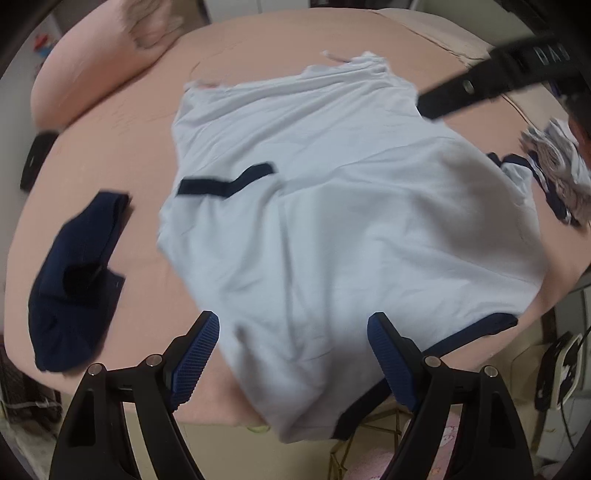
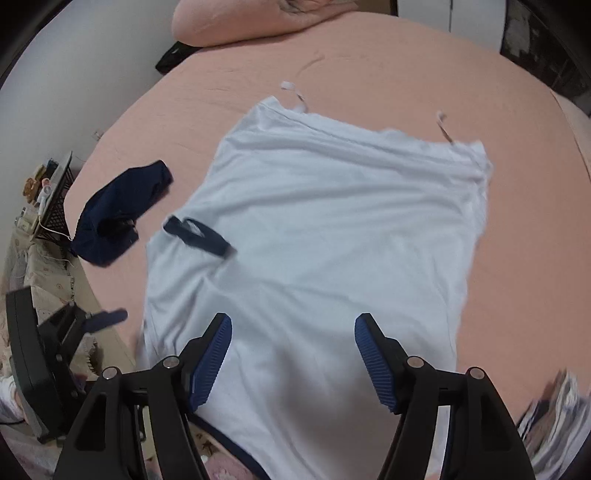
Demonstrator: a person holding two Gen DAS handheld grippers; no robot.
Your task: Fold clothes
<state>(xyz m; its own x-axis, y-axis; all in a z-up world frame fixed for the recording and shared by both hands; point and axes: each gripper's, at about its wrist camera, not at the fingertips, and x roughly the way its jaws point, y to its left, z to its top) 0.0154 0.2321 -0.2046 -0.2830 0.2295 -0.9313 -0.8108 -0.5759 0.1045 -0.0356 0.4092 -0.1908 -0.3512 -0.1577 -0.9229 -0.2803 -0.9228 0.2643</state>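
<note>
The white shirt [image 1: 332,206] lay spread on the pink bed [image 1: 258,48], and everything else is best placed from it. One sleeve, edged with a navy cuff [image 1: 225,181], was turned inward onto the shirt's body; the far hem, with two small tags [image 2: 295,96] sticking out beyond it, lay fairly straight, while the near, navy-trimmed end drooped over the bed's edge toward the person. Laid out this flat, the cloth offered straight edges to fold along, which is probably why it sat in the open middle of the bed rather than among the other clothes.

The left gripper [image 1: 293,354] hovered above the shirt's near end with its blue pads [image 1: 199,354] spread wide and nothing between them. The right gripper [image 2: 293,354] hung likewise over the near end, tongs apart and empty. In the left view its black body reached in over the shirt's far right corner.

Left of the shirt, apart from it, lay a crumpled navy garment [image 1: 77,280]. To its right sat a striped bundle [image 1: 554,170], close to the other sleeve. Beyond the far hem, a pink pillow [image 2: 258,18] rested at the head of the bed.

With one sleeve in and the body unfolded, the shirt looked partway folded; motion blur suggested both grippers were moving.
</note>
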